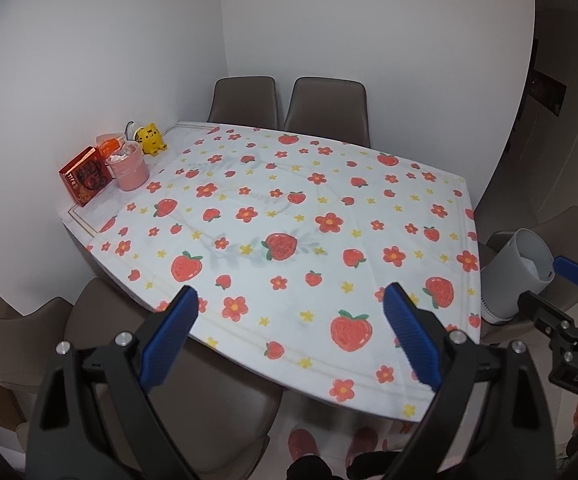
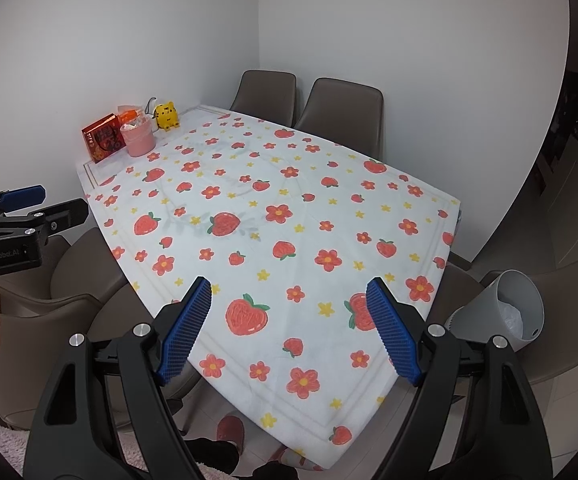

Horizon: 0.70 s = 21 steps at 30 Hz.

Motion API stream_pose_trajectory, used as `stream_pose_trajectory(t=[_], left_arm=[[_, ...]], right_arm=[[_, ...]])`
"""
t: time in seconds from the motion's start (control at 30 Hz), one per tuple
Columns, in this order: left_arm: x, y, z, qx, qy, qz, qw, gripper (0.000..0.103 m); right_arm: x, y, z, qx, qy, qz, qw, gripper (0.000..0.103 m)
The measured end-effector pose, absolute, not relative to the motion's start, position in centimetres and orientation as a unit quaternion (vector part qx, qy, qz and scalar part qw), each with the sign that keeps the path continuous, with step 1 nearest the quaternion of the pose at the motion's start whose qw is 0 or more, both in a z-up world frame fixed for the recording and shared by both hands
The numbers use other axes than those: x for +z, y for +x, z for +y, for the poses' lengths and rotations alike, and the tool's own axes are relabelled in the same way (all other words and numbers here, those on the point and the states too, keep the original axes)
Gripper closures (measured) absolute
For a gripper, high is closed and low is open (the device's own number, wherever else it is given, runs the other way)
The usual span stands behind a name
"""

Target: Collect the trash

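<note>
1. Far left corner of the surface (image 1: 249, 200): a red box (image 1: 85, 176), a pink cup (image 1: 131, 170) stuffed with wrappers, and a yellow tiger toy (image 1: 152, 140) huddle together.
2. Left gripper (image 1: 291, 334) hangs over the near edge, jaws spread, nothing between them.
3. Right gripper (image 2: 289, 330) likewise, spread wide and empty.
4. Off the right edge, a grey bin (image 2: 509, 308) sits tilted on a chair (image 2: 569, 320), crumpled white trash inside.

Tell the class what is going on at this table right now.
A person holds two grippers above a table with a strawberry-print cloth. The left gripper and right gripper are both open and hold nothing. A grey bin with something white inside sits on a chair at the right. A red box, pink cup and yellow toy stand in the far corner.
</note>
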<state>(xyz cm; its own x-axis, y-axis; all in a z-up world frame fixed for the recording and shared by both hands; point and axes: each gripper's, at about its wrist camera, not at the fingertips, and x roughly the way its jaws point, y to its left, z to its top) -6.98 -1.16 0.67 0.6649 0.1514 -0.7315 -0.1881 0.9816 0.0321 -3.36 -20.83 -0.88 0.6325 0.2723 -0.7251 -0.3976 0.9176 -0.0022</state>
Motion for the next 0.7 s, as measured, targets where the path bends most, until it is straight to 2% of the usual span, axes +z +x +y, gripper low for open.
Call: stream_pose_trajectory(t=[0.7], left_arm=[[0.8, -8.2, -2.4, 0.103, 0.006, 0.395, 0.913, 0.01]], right_arm=[[-0.9, -3.5, -20.9, 0.186, -0.081, 0.384, 0.901, 0.026]])
